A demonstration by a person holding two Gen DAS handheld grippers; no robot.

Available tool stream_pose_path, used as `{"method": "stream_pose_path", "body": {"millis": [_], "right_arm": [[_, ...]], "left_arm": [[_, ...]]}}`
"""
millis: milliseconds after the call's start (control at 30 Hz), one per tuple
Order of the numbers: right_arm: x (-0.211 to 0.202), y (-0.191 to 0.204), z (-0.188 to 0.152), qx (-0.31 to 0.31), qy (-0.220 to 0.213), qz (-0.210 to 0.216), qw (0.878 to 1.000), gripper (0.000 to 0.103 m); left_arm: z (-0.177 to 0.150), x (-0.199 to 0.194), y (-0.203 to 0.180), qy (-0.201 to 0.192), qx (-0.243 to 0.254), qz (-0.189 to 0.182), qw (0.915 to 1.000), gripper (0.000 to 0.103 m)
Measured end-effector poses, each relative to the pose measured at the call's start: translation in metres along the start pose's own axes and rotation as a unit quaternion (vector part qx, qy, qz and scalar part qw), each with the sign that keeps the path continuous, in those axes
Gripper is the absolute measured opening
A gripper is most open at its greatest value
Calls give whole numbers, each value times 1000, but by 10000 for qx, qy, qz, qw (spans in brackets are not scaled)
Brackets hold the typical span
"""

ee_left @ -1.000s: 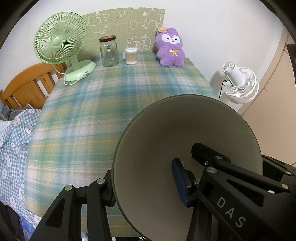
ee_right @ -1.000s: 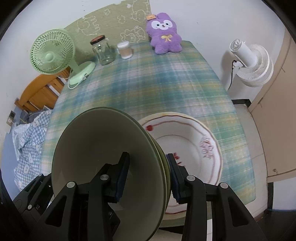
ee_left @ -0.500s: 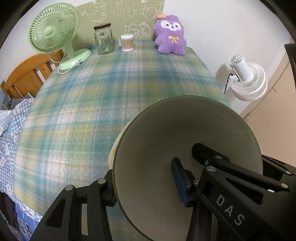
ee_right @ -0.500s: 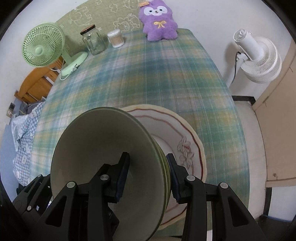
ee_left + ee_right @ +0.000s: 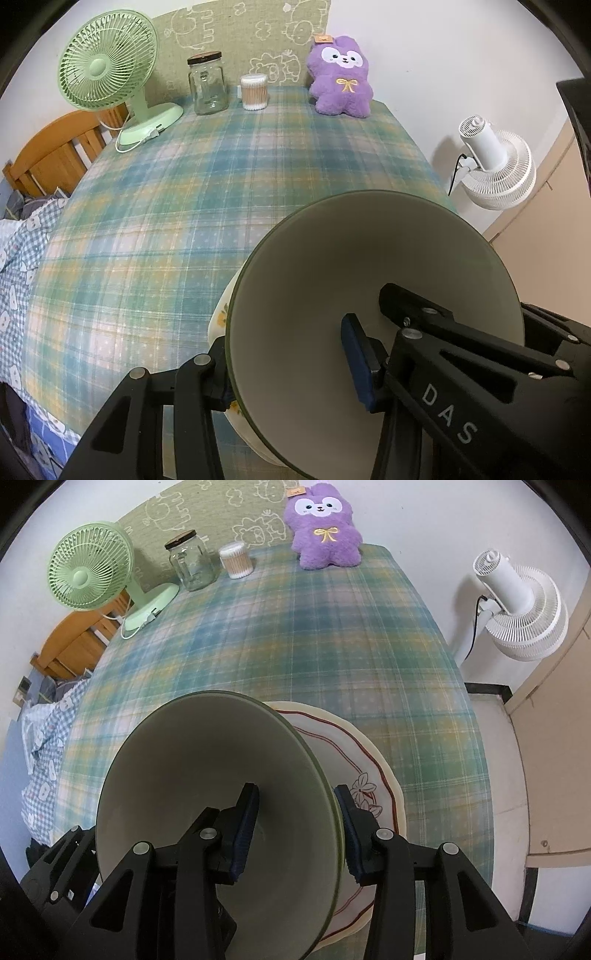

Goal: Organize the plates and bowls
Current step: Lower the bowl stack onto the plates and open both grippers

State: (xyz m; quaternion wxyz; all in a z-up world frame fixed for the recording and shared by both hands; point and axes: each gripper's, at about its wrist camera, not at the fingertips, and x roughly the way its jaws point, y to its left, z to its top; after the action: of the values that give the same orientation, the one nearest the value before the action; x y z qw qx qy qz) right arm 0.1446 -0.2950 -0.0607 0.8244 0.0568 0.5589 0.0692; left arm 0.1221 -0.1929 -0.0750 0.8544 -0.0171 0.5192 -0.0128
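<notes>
In the lower right of the left view, the left hand-held gripper [image 5: 291, 363] clamps a green bowl's [image 5: 332, 280] rim, tipped on edge, opening toward the camera. In the right view's lower centre, the right hand-held gripper [image 5: 295, 827] pinches another green bowl [image 5: 207, 775] likewise, just over a red-rimmed plate [image 5: 373, 771] on the tabletop [image 5: 332, 635].

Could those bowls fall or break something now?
Maybe. Each gripper pinches just one wall of a tilted green bowl: the left gripper holds the left bowl, the right gripper the right bowl. Either bowl might slip out. The right bowl hangs over the cream plate with red trim near the table's front edge, so a quick drop could chip it.
</notes>
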Motion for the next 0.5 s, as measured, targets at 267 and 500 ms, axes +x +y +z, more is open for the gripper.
{"method": "stream_pose_path", "body": {"millis": [267,500], "right_arm": [[-11,1,4,-111,-163,-163,9997,72],[-35,5,6,1,-517,-271,9983,79]], "left_arm": [[3,-8,8,-65,-56,-156,9998,63],[10,-31,17,-426,102,-38,9990,80]]}}
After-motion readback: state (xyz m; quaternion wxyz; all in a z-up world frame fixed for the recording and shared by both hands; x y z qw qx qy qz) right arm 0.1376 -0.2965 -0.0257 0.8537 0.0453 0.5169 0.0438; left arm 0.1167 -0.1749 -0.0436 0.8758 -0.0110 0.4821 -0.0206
